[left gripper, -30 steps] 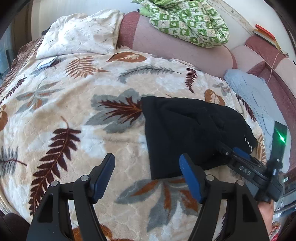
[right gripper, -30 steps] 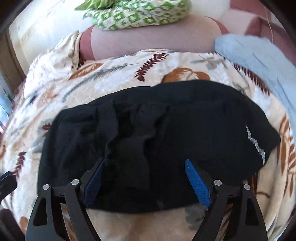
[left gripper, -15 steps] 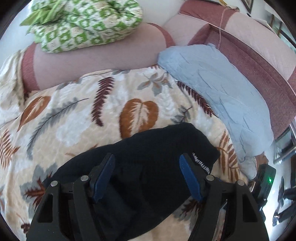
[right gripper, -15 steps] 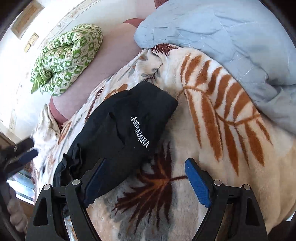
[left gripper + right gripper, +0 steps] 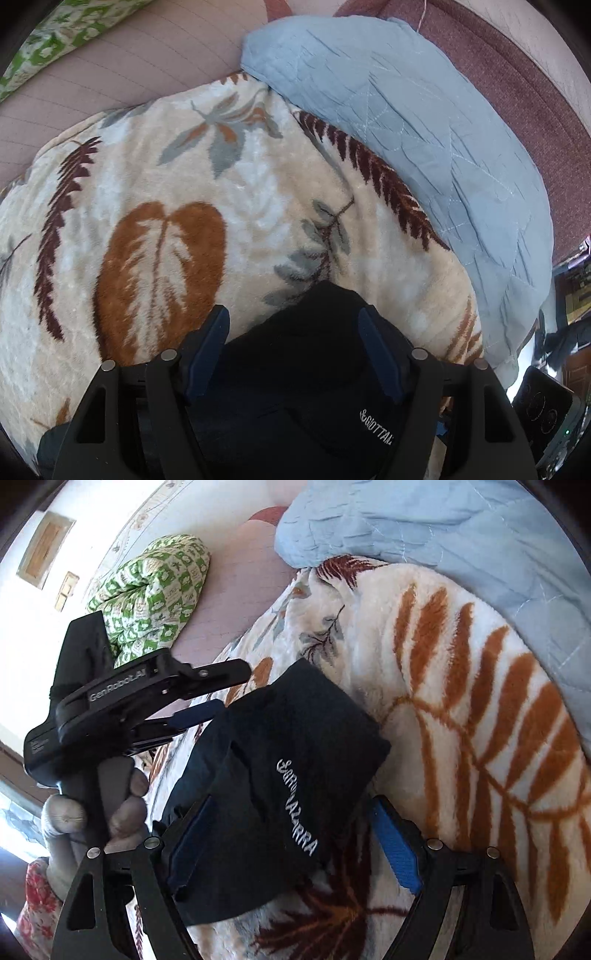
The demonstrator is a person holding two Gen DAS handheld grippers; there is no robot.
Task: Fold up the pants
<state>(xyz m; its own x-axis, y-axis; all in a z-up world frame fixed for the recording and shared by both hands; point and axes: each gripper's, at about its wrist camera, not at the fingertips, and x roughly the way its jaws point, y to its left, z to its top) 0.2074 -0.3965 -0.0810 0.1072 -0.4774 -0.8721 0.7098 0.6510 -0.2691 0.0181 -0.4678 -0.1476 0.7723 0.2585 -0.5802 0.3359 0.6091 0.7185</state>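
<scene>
Black pants (image 5: 280, 775), folded into a compact bundle with white lettering on top, lying on a leaf-patterned blanket (image 5: 159, 206) on the bed, near a light blue quilt (image 5: 424, 122). Left gripper (image 5: 293, 350) right over the bundle's far end, jaws open with cloth between the blue pads, not pressed. Right gripper (image 5: 291, 853) at the bundle's near end, jaws wide open, straddling it. Gloved hand (image 5: 92, 812) gripping the left gripper's handle. Green checked bedding (image 5: 155, 590) piled farther back.
</scene>
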